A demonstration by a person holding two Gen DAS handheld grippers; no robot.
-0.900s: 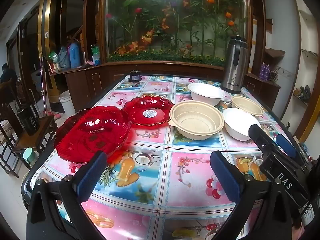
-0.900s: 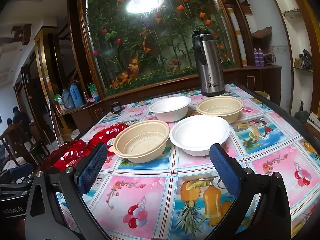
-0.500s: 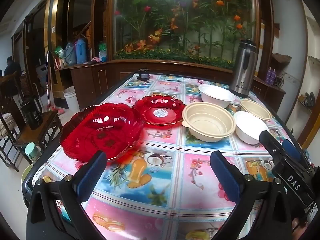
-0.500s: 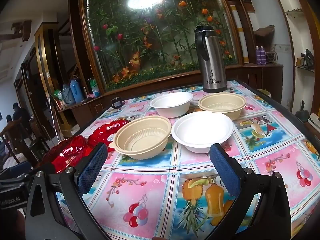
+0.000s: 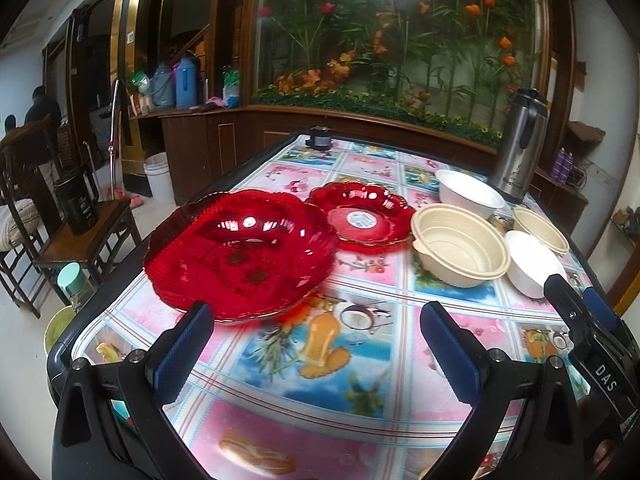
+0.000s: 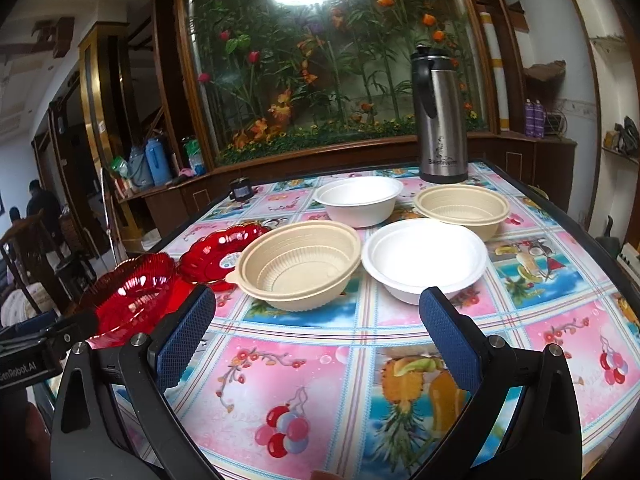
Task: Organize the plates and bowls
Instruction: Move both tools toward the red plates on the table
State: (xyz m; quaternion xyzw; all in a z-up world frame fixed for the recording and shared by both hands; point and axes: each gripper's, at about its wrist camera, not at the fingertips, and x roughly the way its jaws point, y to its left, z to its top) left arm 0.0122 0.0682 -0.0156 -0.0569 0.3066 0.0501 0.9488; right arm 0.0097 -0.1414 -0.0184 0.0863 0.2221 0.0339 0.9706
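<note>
Just above the surface (image 5: 320, 360), the left hand-held gripper (image 5: 316, 344) hovers level, jaws wide, empty; the large red plate (image 5: 240, 256) lies at its 11 o'clock. The right hand-held gripper (image 6: 318, 332), equally wide and empty, faces the beige bowl (image 6: 300, 264) and white bowl (image 6: 424, 260) at 12.

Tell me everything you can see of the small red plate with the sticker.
The small red plate is translucent, glossy, plastic-looking, with a scalloped rim. A round white-and-blue sticker sits at its centre. It lies flat and empty on the tablecloth, between the big red plate and the beige bowl. Neither gripper touches it.
</note>
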